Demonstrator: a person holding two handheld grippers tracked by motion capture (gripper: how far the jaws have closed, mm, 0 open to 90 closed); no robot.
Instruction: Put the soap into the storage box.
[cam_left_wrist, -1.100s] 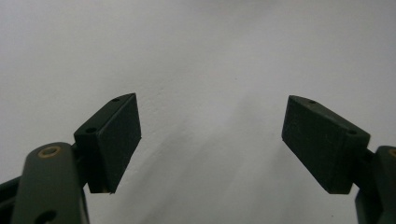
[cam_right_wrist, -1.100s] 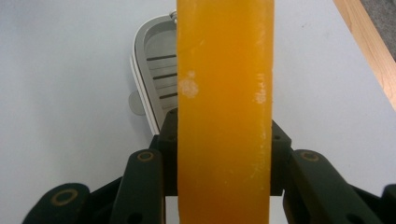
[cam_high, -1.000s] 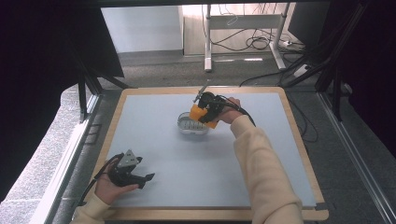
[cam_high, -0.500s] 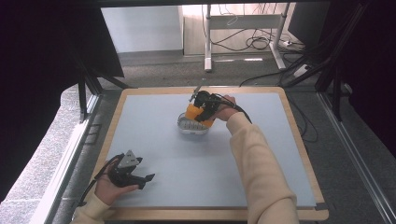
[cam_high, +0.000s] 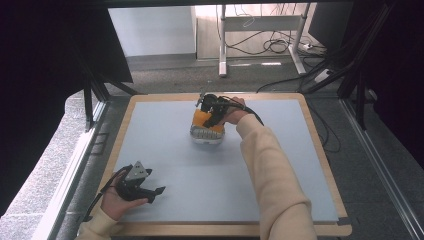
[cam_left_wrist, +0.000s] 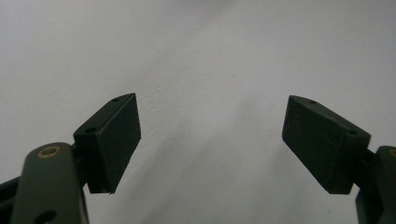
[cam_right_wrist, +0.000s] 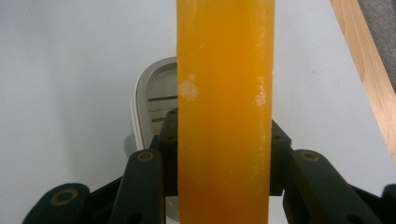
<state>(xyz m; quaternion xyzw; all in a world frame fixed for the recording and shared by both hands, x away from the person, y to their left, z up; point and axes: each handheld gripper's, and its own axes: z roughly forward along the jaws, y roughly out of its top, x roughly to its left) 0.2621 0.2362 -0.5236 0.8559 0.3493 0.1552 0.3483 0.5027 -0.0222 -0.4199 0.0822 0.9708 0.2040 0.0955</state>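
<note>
Evidently, the right tool had carried its orange bar lower and a little to the left over the past second, until in the high view it stood just above the white dish on the far half of the desk. A second ago the bar was held up and slightly right of the dish; half a second ago it was already closing on it; at this moment the bar's lower end overlapped the dish rim in the high view, though whether it actually touched could not be told.

In the right gripper view the jaws pinched the bar from both sides, gripping its narrow faces, and the bar ran straight ahead of the tool, with the slotted dish directly beyond and beneath it. That lineup suggested the bar, probably soap, was about to be set into the dish, so the likely placing step looked nearly done, with only a release left.

The left tool lay at the near left corner of the desk in the person's hand, in the same spot as in both earlier pictures. Its jaws were spread wide with nothing between them, bare desk ahead.
</note>
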